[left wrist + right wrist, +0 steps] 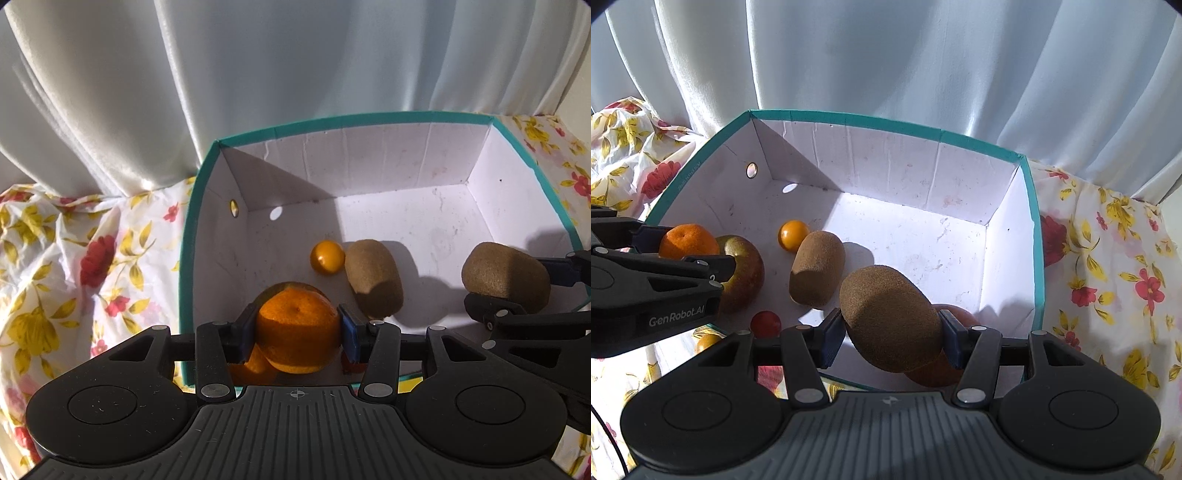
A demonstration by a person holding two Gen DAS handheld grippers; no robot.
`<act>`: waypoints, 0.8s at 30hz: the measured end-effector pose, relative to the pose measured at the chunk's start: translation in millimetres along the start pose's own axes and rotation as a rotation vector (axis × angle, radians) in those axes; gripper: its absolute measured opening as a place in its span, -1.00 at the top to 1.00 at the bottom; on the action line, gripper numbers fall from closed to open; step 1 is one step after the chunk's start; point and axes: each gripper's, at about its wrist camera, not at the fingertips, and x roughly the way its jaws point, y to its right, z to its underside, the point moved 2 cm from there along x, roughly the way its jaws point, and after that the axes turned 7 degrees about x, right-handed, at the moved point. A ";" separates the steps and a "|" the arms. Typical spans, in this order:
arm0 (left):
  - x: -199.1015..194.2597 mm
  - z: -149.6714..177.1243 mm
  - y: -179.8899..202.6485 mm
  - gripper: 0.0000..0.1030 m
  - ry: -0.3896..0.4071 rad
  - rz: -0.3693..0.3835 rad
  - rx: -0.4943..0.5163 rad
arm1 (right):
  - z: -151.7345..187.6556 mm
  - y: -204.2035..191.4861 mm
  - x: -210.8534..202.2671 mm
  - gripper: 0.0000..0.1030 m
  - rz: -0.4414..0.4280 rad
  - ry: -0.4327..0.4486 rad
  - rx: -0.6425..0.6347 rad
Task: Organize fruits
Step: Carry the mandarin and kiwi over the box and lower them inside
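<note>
My left gripper (298, 334) is shut on an orange mandarin (297, 328) and holds it over the near left part of a teal-rimmed white box (192, 236). It also shows in the right wrist view (689, 242). My right gripper (891, 338) is shut on a brown kiwi (890, 317) above the box's near right part; that kiwi shows in the left wrist view (506, 275). Inside the box lie another kiwi (816, 269), a small yellow-orange round fruit (793, 235), an apple (744, 273) under the mandarin and a small red fruit (765, 323).
The box (1036, 258) stands on a white cloth with red and yellow flowers (1108, 280). Pale curtains (886, 66) hang right behind it. An orange-red fruit (955, 317) lies in the box under my right gripper. A small yellow fruit (706, 342) lies on the cloth outside the box's near wall.
</note>
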 end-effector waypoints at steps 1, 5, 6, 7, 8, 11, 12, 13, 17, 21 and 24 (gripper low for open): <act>1.5 0.8 0.5 0.02 -0.004 0.002 0.001 | 0.0 0.6 1.1 -0.05 0.003 -0.001 0.000; 2.8 1.9 1.8 0.02 -0.003 -0.005 0.007 | 0.0 3.6 4.0 -0.05 0.006 -0.005 0.011; 3.0 1.7 1.8 0.02 -0.004 -0.006 0.007 | 0.1 4.0 4.4 -0.05 0.009 -0.004 0.011; 3.0 1.3 1.8 0.02 -0.004 -0.007 0.006 | 0.0 4.4 4.6 -0.06 0.012 -0.005 0.011; 3.2 1.1 1.9 0.02 -0.004 -0.008 0.007 | -0.3 4.7 4.9 -0.06 0.014 -0.006 0.012; 4.7 1.2 2.3 0.02 -0.006 -0.011 0.010 | -0.1 4.3 5.2 -0.06 0.015 -0.007 0.013; 4.8 1.0 2.7 0.02 -0.006 -0.013 0.011 | -0.1 4.1 5.6 -0.06 0.016 -0.008 0.015; 4.8 0.8 2.9 0.02 -0.006 -0.014 0.012 | 0.0 4.0 6.0 -0.06 0.018 -0.008 0.015; 5.4 0.8 2.7 0.02 -0.007 -0.014 0.014 | 0.6 3.2 7.7 -0.06 0.027 -0.007 0.016; 5.4 1.0 2.1 0.02 -0.007 -0.015 0.017 | 0.8 3.7 7.5 -0.06 0.026 -0.006 0.021; 5.6 1.0 2.1 0.01 -0.007 -0.016 0.020 | 1.1 3.3 7.3 -0.06 0.027 -0.005 0.023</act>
